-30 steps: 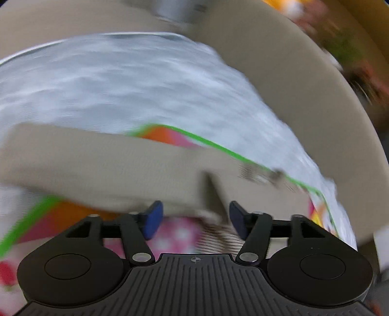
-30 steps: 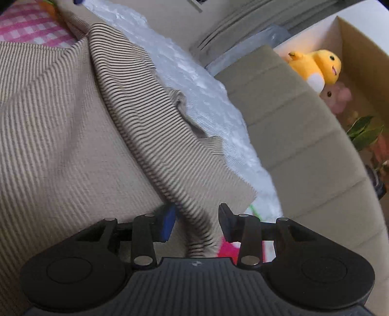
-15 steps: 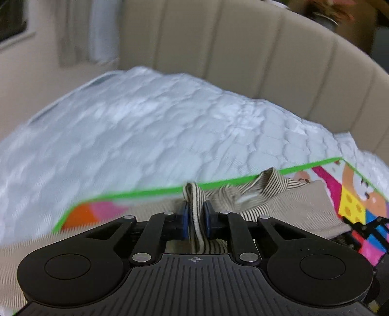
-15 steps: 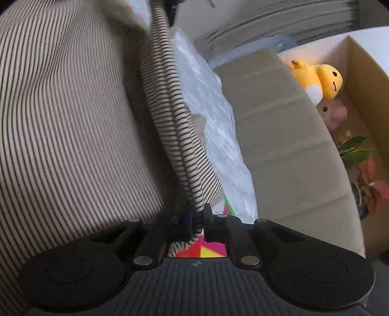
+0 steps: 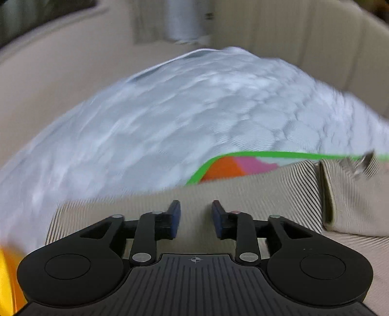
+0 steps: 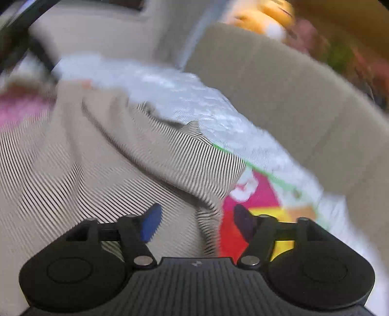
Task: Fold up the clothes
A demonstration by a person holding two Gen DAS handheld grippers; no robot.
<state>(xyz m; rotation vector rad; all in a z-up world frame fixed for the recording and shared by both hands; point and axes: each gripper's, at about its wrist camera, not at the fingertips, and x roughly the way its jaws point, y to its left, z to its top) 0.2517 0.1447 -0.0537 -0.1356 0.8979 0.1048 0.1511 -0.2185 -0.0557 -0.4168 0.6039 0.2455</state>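
Note:
A beige garment with thin dark stripes (image 5: pixel 243 192) lies flat on a colourful play mat (image 5: pixel 233 165). Its folded edge runs along the right in the left wrist view. My left gripper (image 5: pixel 195 216) hovers just over the cloth, open, with nothing between its blue pads. In the right wrist view the same striped garment (image 6: pixel 97 165) fills the left half, with a folded sleeve (image 6: pixel 194 160) lying across it. My right gripper (image 6: pixel 194 221) is open wide over the garment's edge, empty. Both views are blurred by motion.
A white quilted mattress cover (image 5: pixel 170 116) stretches beyond the mat, bounded by a padded beige headboard (image 6: pixel 304 104). A yellow plush toy (image 6: pixel 265 17) and plants show blurred behind the headboard. The mat (image 6: pixel 250 201) has a green border.
Half a second ago both grippers were shut on folds of the striped garment; both have now let go and opened. The garment lies flatter, and both cameras are moving.

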